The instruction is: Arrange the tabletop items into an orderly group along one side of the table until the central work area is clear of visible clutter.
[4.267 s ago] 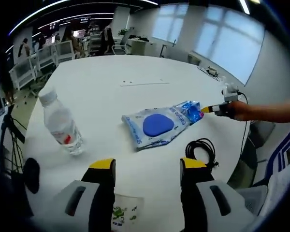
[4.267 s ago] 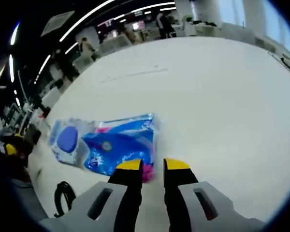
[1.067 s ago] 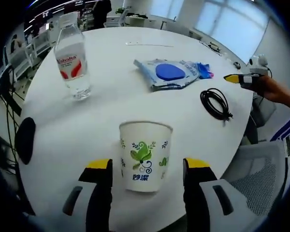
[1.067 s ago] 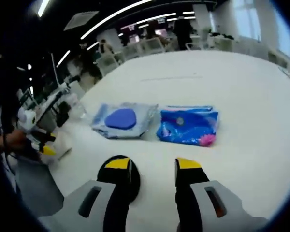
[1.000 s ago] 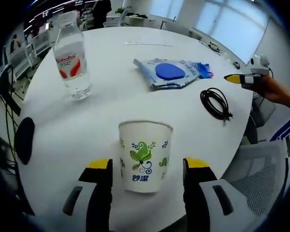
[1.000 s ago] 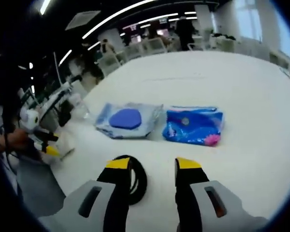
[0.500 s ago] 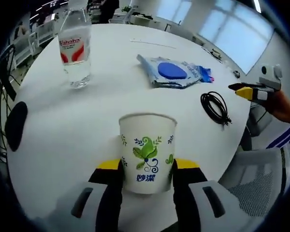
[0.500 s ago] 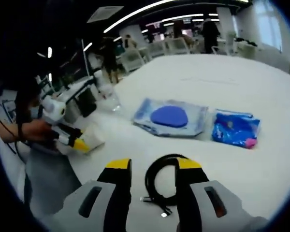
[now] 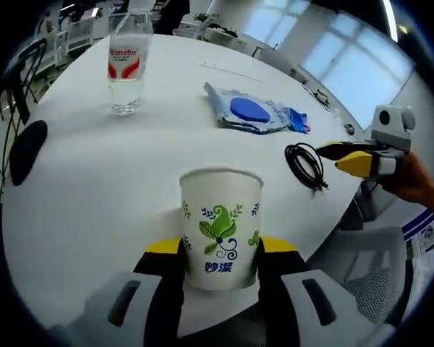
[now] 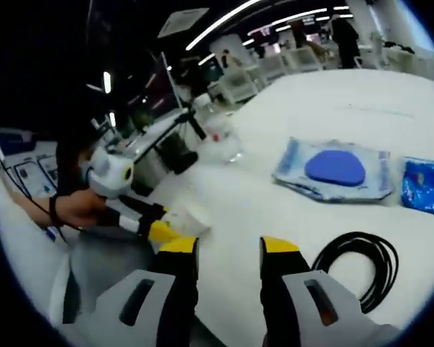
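Left gripper clamped on paper cup at table's 6 o'clock edge. Cup likely light and crushable: hold low, gently. Right gripper jaws apart, empty, coiled cable at its 3 o'clock.

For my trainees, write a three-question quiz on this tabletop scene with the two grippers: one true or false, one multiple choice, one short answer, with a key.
1. True or false: the left gripper has its jaws closed on the paper cup.
2. Multiple choice: what stands upright at the far side of the table in the left gripper view? A) a bottle B) a kettle C) a vase
3. Short answer: what lies coiled on the table just right of the right gripper in the right gripper view?

Key: 1 true; 2 A, the bottle; 3 the black cable.
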The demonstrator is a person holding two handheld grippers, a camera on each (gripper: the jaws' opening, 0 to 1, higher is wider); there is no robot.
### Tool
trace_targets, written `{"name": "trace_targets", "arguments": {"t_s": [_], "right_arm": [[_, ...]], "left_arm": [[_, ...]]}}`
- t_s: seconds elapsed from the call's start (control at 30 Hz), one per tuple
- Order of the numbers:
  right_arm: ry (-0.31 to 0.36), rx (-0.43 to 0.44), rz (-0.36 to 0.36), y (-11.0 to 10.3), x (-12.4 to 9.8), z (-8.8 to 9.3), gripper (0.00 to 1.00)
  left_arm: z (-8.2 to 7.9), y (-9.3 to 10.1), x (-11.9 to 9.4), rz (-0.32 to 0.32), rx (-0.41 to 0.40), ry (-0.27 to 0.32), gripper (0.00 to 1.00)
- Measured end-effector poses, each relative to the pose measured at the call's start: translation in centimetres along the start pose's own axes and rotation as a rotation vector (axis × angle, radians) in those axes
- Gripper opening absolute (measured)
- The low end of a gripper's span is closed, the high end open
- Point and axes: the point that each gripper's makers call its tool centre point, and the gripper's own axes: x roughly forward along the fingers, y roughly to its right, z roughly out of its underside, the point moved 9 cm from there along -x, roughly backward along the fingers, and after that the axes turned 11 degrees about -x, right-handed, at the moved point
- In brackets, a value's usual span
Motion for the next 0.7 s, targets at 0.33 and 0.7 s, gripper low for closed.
{"name": "trace_targets", "arguments": {"t_s": [0.33, 0.7], "right_arm": [[-0.027, -0.039, -0.152, -3.5, 2.5, -0.6, 0.33], [-0.08, -0.122, -0.3, -5.6, 2.7, -1.0, 0.33]], "left_arm": [[1.6, 1.9, -0.7, 0.049, 0.096, 0.0, 0.38], [1.8, 3.7, -1.2, 0.087, 0.379, 0.019, 0.39]]}}
